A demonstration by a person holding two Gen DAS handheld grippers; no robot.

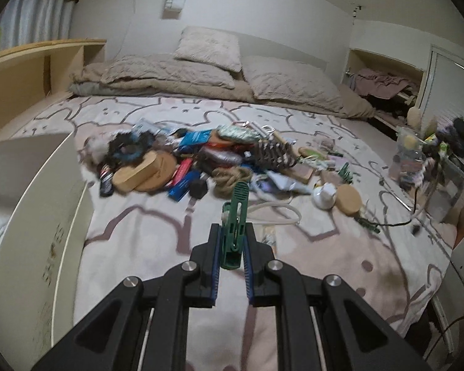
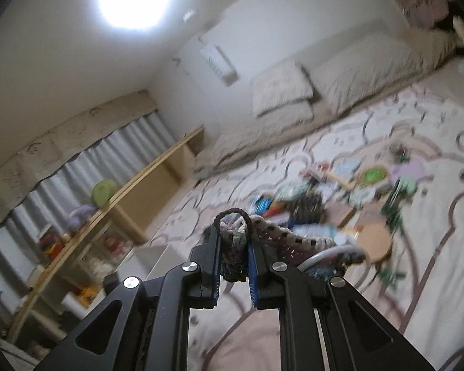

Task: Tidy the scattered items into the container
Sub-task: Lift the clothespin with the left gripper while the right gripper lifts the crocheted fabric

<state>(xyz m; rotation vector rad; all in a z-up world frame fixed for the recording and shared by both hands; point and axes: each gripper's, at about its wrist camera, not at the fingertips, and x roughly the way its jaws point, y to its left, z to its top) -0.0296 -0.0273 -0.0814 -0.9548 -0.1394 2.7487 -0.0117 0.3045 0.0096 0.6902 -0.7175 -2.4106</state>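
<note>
My left claw [image 1: 233, 241] is shut on a green peg [image 1: 235, 216], my right claw [image 2: 234, 253] on a knit pouch [image 2: 281, 241]. I should carry both gently over the box [image 1: 37, 216] before letting go.

A green plastic clothes peg [image 1: 235, 216] stands upright, clamped by its lower end, in front of the heap of scattered items [image 1: 201, 160] on the bed. A crocheted pouch [image 2: 263, 241], cream with dark dots and a dark cord loop, hangs pinched nearer than the heap. A white container [image 1: 40, 216] stands left of the heap.
</note>
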